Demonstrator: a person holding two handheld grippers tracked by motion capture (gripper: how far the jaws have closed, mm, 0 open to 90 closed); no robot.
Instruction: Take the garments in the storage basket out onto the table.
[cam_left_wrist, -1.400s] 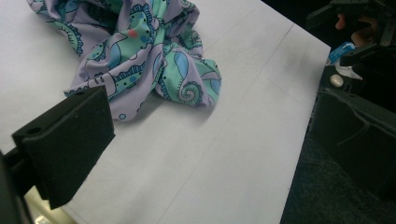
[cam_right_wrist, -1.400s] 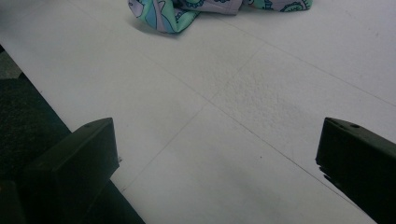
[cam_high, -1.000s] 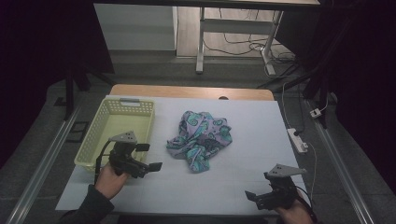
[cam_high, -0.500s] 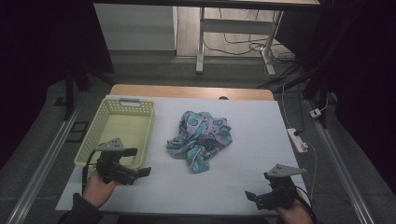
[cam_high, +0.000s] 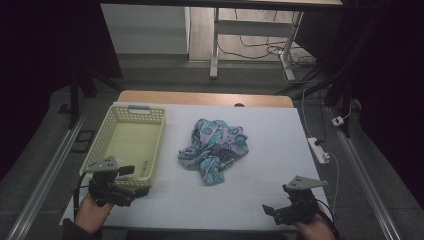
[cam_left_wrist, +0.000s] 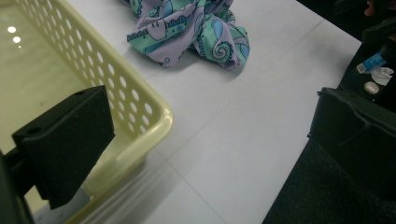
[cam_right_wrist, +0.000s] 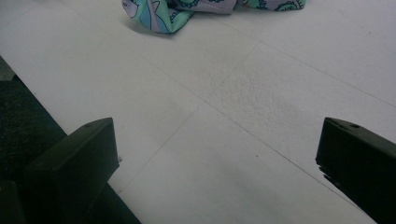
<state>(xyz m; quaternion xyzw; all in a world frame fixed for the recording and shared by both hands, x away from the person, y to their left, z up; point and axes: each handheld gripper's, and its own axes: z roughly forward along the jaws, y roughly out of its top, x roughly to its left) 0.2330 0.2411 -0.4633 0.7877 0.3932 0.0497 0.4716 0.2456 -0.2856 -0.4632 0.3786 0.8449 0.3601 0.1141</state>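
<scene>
- The crumpled paisley cloth (cam_high: 214, 150) lies in a heap near the middle of the white table (cam_high: 280, 135), just right of the pale yellow perforated basket (cam_high: 131, 141) and apart from it.
- The left gripper (cam_high: 116, 186) sits at the near left, by the basket's near rim; its jaws are spread wide and hold nothing, with one jaw over the basket corner in the left gripper view.
- The right gripper (cam_high: 285, 212) rests at the near right edge of the table, well apart from the cloth, jaws parted and empty.
- The cloth looks light, thin and limp, probably a little slick; it should sag and trail when lifted rather than keep its shape.
- A raised fold makes the best hold, such as the bunched near tip (cam_left_wrist: 219, 49) pointing toward the person; pinching several layers there would likely keep it from slipping out.
</scene>
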